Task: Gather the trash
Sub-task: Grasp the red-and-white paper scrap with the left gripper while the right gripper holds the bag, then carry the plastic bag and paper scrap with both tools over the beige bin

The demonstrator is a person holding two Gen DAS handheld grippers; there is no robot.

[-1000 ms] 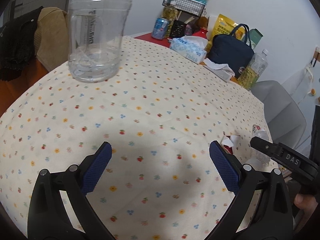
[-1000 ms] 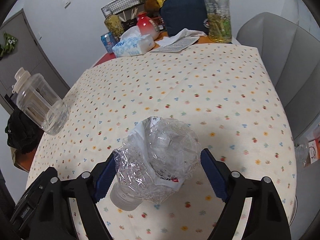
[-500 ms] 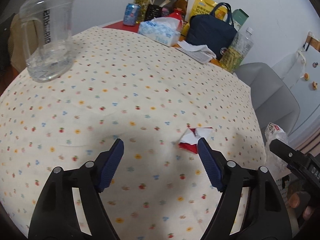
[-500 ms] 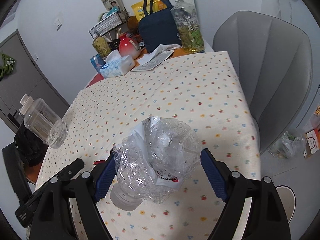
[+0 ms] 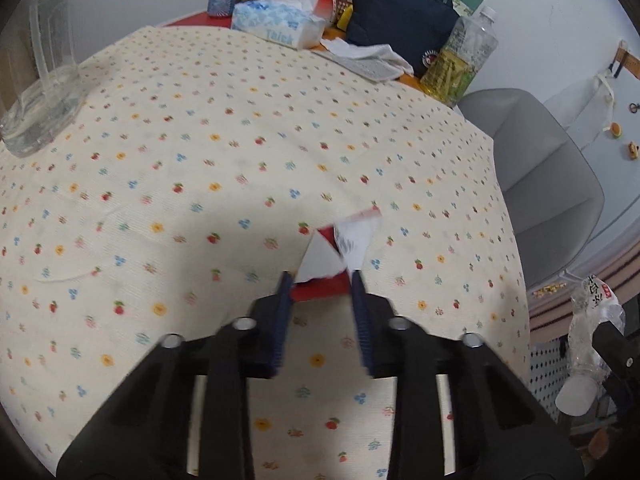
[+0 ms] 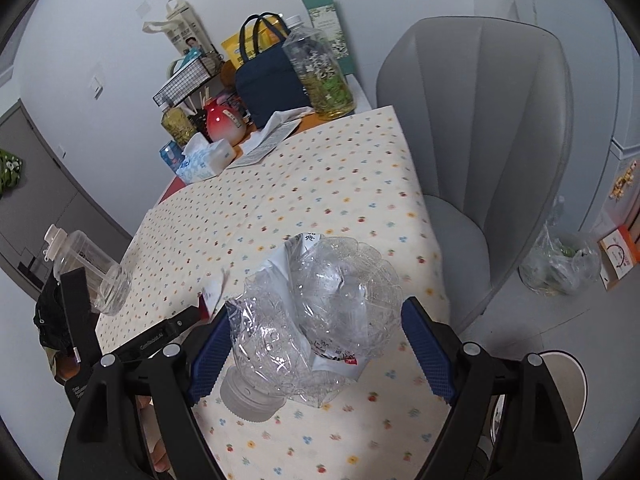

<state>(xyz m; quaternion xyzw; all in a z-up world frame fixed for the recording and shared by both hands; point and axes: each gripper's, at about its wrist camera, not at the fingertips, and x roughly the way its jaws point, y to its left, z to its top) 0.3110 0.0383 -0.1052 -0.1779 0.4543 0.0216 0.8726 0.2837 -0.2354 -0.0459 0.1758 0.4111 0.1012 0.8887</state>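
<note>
Surface: flowered cloth (image 5: 224, 128), cluttered at its far edge.
Left hand-held gripper (image 5: 320, 286): jaws nearly closed around the near end of a red-and-white wrapper (image 5: 338, 258) lying on the cloth.
Right hand-held gripper (image 6: 320, 344): clamped on a crushed clear bottle (image 6: 316, 320), cap toward camera.
Right view only: grey chair (image 6: 480, 152); plastic bag (image 6: 560, 264) on the floor.
Far edge: tissue box (image 5: 280, 24), navy bag (image 5: 400, 20).
</note>
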